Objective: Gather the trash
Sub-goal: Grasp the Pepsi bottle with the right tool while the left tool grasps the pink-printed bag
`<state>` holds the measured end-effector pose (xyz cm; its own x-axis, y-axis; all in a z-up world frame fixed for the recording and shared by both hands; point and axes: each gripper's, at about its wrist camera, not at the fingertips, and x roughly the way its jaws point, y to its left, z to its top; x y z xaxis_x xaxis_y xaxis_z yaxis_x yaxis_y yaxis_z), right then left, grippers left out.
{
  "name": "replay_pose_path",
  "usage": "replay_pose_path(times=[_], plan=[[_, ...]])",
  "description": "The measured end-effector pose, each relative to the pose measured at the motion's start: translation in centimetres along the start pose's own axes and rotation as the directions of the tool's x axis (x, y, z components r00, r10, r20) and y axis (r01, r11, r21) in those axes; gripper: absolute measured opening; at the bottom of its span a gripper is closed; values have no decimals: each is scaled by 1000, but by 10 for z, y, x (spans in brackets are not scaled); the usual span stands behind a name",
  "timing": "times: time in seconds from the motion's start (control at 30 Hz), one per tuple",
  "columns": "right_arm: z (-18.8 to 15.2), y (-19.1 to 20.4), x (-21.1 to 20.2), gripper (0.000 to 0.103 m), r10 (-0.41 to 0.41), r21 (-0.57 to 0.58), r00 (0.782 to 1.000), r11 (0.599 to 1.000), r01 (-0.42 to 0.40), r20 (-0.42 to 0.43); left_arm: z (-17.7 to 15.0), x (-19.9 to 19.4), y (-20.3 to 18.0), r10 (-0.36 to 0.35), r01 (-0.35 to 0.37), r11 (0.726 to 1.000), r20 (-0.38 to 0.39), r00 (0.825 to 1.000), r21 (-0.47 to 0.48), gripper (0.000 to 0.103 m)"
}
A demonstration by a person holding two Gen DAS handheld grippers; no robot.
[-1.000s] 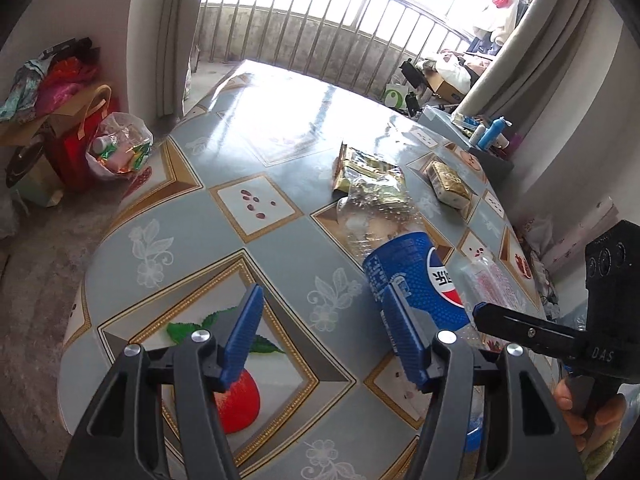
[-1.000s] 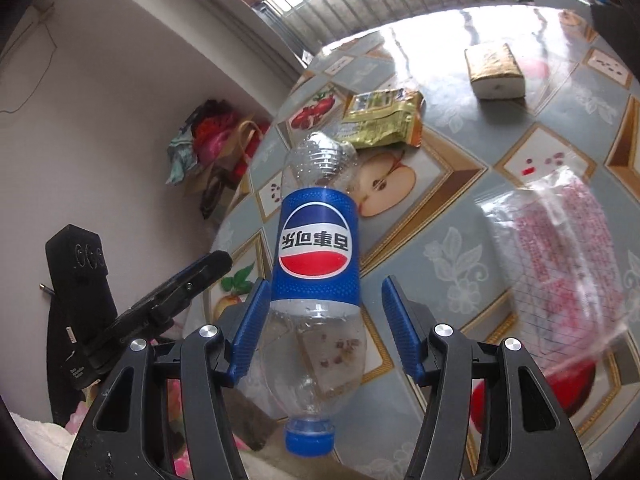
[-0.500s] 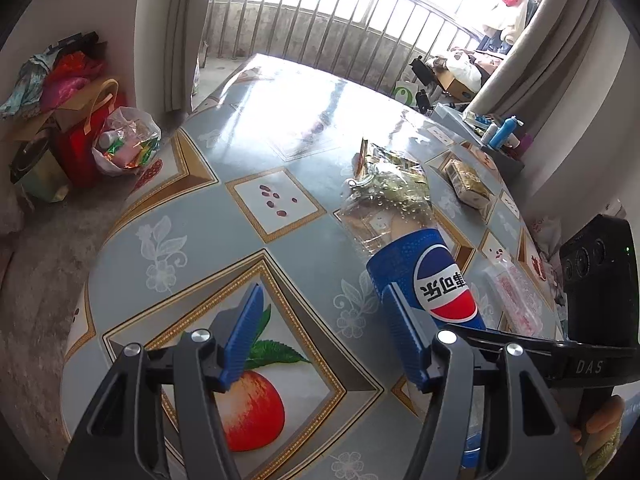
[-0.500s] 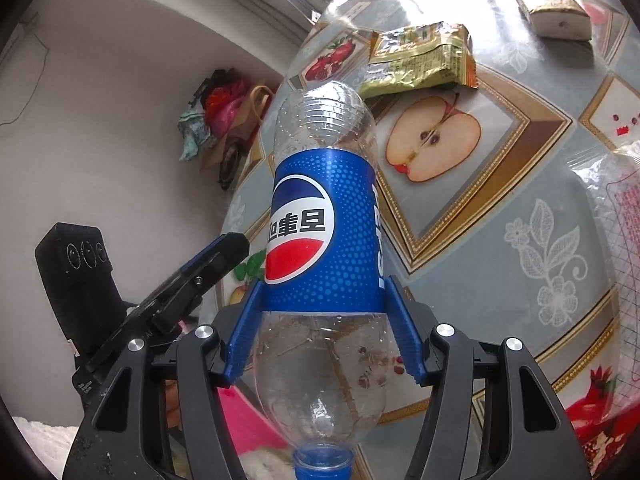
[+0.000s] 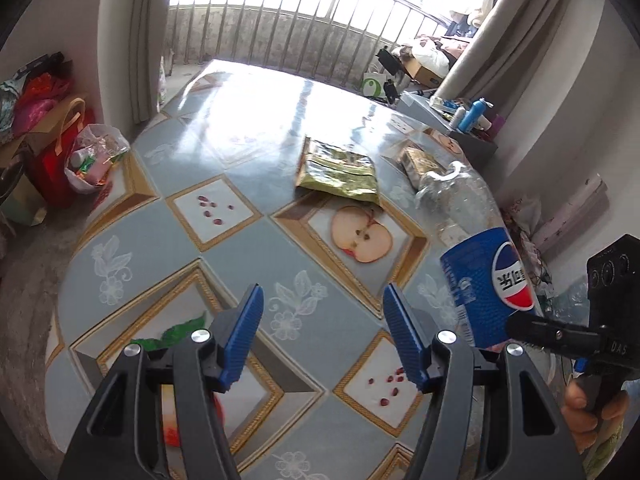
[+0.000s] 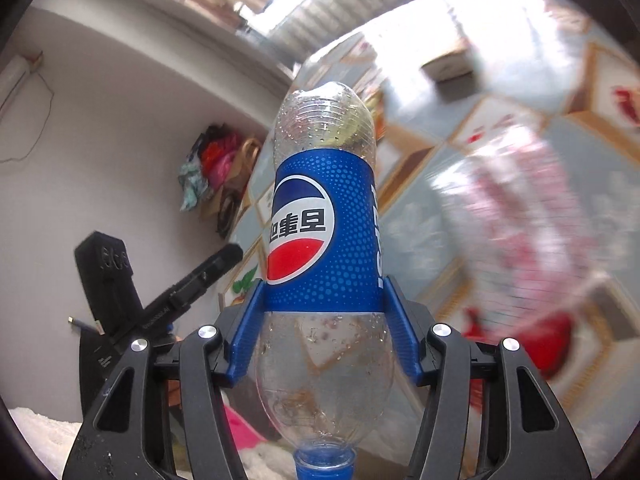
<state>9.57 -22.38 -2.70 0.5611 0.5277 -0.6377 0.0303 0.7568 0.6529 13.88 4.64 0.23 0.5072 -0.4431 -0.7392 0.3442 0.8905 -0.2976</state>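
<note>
- A table (image 5: 248, 272) is shown covered with a glossy grey-blue cloth printed with gold-framed fruit panels and white flower motifs.
- A green-gold snack packet (image 5: 338, 172) is seen lying flat near the middle, just beyond a printed apple half.
- A small tan packet (image 5: 420, 162) is placed to its right, close to the far edge.
- A clear plastic bag with pink print (image 6: 528, 208) is seen, blurred, over the cloth in the right wrist view.
</note>
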Motion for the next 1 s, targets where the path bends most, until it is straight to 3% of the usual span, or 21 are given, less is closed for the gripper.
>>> replay_pose_path(times=[0.07, 0.17, 0.37, 0.7, 0.83, 1.0], plan=[[-1, -14, -31, 55, -51, 22, 996, 999, 49, 68, -1, 10, -19, -49, 50, 998, -31, 998, 31, 60], [-3, -37, -72, 55, -192, 65, 970, 981, 184, 150, -4, 27, -47, -112, 118, 990, -80, 990, 76, 60], [-8, -76, -87, 55, -335, 155, 936, 936, 317, 111, -9, 70, -98, -210, 238, 963, -196, 958, 127, 60], [-11, -85, -84, 55, -312, 145, 946, 943, 298, 88, -6, 115, -140, -274, 309, 947, -275, 922, 92, 52], [-10, -86, -88, 55, -302, 138, 950, 947, 289, 82, -6, 118, -137, -376, 385, 923, -266, 887, -19, 42], [-11, -88, -88, 55, -282, 139, 956, 953, 269, 83, -7, 116, -132, -495, 482, 869, -230, 838, -117, 35]])
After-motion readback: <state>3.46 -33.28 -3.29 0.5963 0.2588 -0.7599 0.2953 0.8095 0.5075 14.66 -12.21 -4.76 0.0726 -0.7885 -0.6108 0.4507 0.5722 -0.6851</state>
